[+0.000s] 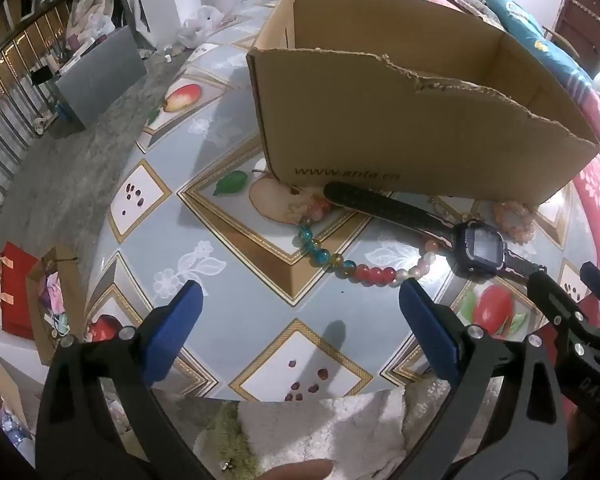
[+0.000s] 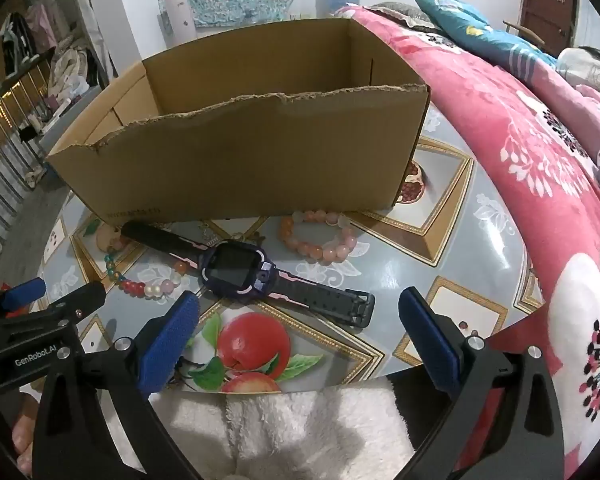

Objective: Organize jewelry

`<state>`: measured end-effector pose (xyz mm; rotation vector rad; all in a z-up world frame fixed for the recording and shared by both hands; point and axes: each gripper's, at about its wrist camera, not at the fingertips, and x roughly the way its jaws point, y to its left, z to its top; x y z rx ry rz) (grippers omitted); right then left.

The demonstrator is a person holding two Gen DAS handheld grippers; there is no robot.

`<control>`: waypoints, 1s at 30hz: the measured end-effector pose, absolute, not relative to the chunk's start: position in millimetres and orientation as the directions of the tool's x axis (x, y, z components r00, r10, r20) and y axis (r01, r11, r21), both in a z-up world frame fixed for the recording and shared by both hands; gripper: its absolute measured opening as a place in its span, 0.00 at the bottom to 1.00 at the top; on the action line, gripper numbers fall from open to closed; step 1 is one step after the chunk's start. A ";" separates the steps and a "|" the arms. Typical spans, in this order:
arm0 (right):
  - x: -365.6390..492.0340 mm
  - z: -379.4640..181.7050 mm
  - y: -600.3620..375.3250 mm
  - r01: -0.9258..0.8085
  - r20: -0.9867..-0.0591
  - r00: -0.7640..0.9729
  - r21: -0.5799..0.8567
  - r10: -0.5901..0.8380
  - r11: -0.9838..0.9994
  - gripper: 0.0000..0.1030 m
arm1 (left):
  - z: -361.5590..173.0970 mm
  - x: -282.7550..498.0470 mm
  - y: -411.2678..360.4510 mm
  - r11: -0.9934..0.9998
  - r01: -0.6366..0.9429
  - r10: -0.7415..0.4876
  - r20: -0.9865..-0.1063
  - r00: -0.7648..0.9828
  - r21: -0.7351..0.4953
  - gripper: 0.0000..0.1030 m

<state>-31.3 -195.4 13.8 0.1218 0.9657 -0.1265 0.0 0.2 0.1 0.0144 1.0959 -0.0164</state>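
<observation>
An open cardboard box [image 1: 380, 112] stands on the patterned table; it also shows in the right wrist view [image 2: 240, 168]. In front of it lie a dark smartwatch [image 1: 482, 246] [image 2: 236, 270], a multicoloured bead bracelet [image 1: 340, 264] [image 2: 140, 286] partly under the watch strap, and a pink bead bracelet [image 1: 514, 216] [image 2: 320, 236]. My left gripper [image 1: 300, 320] is open and empty, just short of the multicoloured bracelet. My right gripper [image 2: 300, 322] is open and empty, just short of the watch's buckle end.
The table [image 1: 228, 264] carries a glossy fruit-print cloth. A pink floral blanket [image 2: 520, 168] lies along the right. Paper bags [image 1: 32, 300] stand on the floor at the left. A white fluffy cloth [image 2: 300, 428] lies below the table's near edge.
</observation>
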 end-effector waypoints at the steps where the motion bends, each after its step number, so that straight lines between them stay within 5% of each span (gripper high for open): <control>1: -31.7 14.3 -195.4 0.162 -0.825 0.563 0.048 -0.052 0.986 0.94 | 0.2 -0.1 0.1 1.000 0.021 -0.006 -0.889 0.457 0.004 0.92; 30: -35.9 25.1 -197.2 0.164 -0.816 0.574 0.037 -0.065 0.986 0.94 | 1.4 -2.5 0.1 1.000 0.022 -0.004 -0.886 0.464 0.007 0.92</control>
